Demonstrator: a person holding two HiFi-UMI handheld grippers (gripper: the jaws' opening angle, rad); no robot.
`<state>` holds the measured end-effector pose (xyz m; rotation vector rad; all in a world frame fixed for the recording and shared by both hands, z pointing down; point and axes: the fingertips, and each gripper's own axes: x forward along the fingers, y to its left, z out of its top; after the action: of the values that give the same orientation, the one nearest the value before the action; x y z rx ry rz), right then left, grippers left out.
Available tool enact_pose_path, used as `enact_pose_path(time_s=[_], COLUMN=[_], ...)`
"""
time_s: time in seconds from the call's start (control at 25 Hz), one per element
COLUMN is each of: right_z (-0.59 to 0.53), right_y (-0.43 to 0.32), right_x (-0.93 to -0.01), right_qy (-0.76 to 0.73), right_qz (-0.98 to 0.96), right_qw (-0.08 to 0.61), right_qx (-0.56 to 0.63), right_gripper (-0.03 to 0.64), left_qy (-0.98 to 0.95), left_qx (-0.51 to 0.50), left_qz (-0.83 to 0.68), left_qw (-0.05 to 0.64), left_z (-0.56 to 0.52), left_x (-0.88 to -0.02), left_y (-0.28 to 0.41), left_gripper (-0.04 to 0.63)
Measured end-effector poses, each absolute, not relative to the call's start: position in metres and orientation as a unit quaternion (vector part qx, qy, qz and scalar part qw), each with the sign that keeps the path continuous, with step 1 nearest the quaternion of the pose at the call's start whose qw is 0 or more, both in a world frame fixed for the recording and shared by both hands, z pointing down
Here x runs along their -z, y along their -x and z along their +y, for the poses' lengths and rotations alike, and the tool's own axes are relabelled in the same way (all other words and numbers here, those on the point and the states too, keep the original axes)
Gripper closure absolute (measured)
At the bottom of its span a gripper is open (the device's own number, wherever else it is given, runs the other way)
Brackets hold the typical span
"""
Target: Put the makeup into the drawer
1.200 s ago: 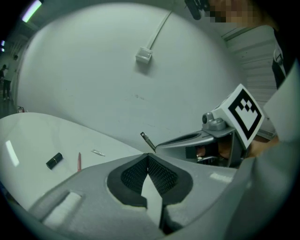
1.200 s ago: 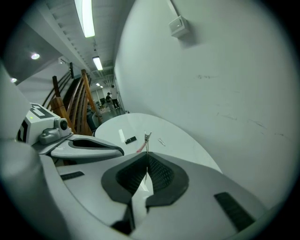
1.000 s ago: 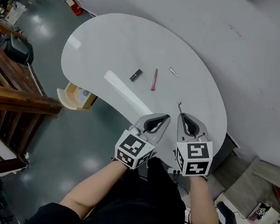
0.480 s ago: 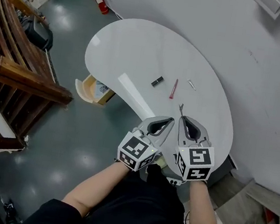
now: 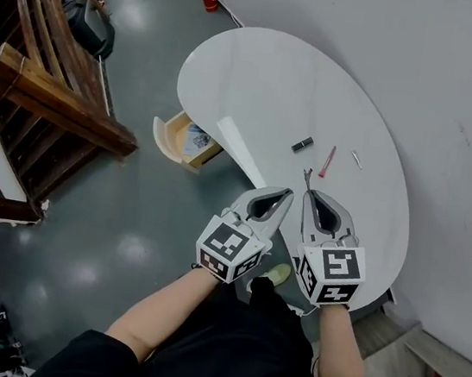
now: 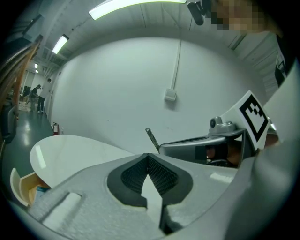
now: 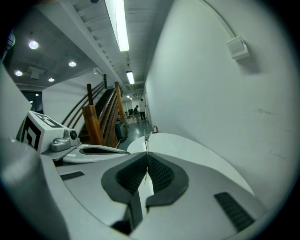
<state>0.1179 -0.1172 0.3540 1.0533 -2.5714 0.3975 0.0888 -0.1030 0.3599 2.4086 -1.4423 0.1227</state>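
Makeup [image 5: 302, 144] lies on table [image 5: 260, 78] near open drawer [image 5: 172, 134]; left gripper [image 5: 283, 197] closed, right gripper [image 5: 308, 194] pinches metal tool [image 5: 305, 178].

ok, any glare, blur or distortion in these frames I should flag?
Head view: glare streak across the white table, lamp reflections on the floor, makeup items tiny but sharp. Left gripper view: heavy fisheye, dark corners, ceiling light blown out. Right gripper view: same fisheye; the thin metal tool in the right tongs shows only as a sliver.
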Motion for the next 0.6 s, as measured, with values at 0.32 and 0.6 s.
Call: enact_pose_path(time_s=[0.32, 0.6], right_z=[-0.126, -0.134], right_y=[-0.022, 0.081], right_x=[-0.358, -0.373], right_qy=[-0.348, -0.313], right_qz=[-0.911, -0.92], right_qw=[0.175, 0.19], right_qx=[-0.136, -0.138], right_gripper=[0.598, 0.597], left_qy=[-0.83, -0.813], left_qx=[-0.034, -0.045], left_qz=[-0.529, -0.552], left_qw=[0.173, 0.178], left_z=[-0.115, -0.124], left_x=[-0.368, -0.386], left_y=[0.005, 0.101], left_gripper=[0.586, 0.586])
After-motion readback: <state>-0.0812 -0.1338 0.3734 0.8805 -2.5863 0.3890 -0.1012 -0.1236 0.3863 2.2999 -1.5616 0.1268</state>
